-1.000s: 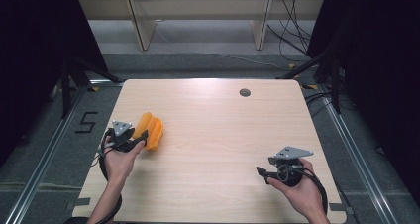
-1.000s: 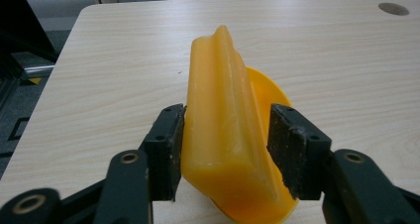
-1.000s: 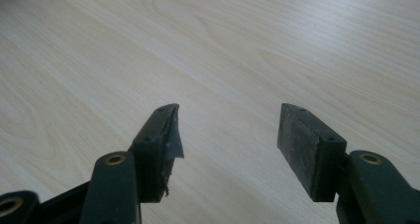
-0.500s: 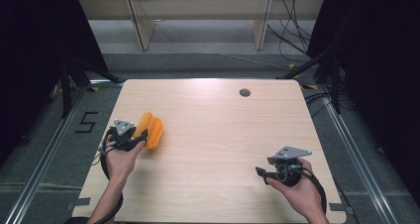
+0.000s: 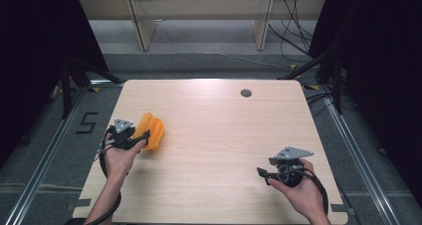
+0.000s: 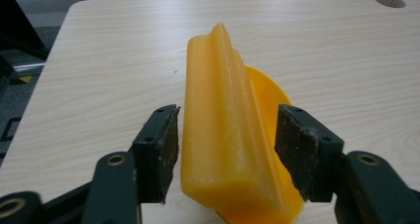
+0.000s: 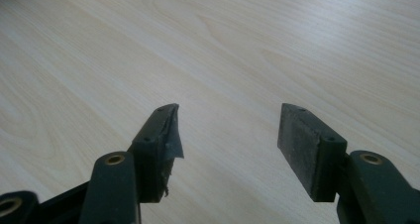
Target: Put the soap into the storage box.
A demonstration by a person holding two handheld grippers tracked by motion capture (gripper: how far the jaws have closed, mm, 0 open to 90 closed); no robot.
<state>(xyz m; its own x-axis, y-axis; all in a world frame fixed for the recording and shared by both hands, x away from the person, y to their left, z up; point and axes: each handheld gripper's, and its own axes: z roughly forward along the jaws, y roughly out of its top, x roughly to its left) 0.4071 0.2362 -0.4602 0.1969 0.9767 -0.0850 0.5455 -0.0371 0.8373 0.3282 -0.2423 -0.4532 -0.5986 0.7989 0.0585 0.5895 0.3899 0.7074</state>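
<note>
An orange, rubbery folded piece [image 5: 152,129] lies on the left part of the wooden table [image 5: 219,135]. In the left gripper view the orange piece [image 6: 223,120] stands on edge between my left gripper's jaws [image 6: 225,144]. Those jaws have just been opening: the left pad [image 6: 168,144] is almost against the piece, while a gap shows at the right pad [image 6: 297,149]. My left gripper [image 5: 141,138] is held by a hand at the table's left edge. My right gripper [image 5: 263,174] [image 7: 228,140] hovers open over bare wood near the front right, with nothing between its jaws.
A dark round hole [image 5: 246,92] [image 6: 390,1] sits in the tabletop near its far edge. Shelf legs and cables stand on the floor beyond the table. Metal rails run along both sides.
The left jaws look slightly wider around the orange piece than before. Both hands and the orange piece stay where they were.
</note>
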